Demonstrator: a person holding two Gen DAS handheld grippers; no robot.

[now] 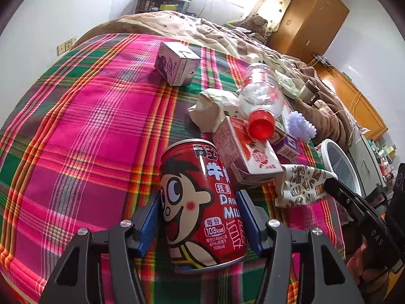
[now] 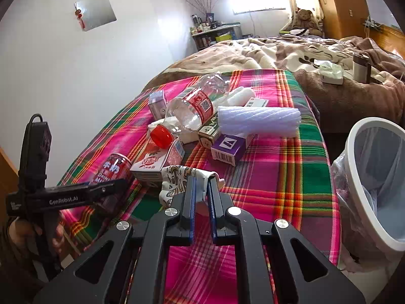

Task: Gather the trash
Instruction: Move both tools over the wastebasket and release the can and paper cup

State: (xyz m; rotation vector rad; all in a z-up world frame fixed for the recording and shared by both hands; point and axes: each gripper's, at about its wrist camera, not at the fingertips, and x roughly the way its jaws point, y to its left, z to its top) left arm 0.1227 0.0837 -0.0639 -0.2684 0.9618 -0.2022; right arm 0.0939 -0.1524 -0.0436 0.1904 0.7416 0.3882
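Note:
A red milk drink can (image 1: 192,177) lies on the plaid bedcover (image 1: 88,126), and the blue pads of my left gripper (image 1: 200,195) press on both of its sides. My right gripper (image 2: 202,179) is shut on the edge of a white wrapper with brown doodles (image 2: 174,177), which lies beside a pink-and-white carton (image 2: 152,162). The same wrapper (image 1: 301,187) shows in the left wrist view, at the tip of the right gripper. A white-rimmed trash bin (image 2: 359,177) with a plastic liner stands off the bed's right edge.
More litter is heaped behind: a clear bottle with a red cap (image 2: 192,109), a purple box (image 2: 227,147), a lavender foam roll (image 2: 258,121), a crumpled paper bag (image 1: 212,109) and a purple-white carton (image 1: 177,60). A brown blanket (image 2: 291,50) covers the far bed.

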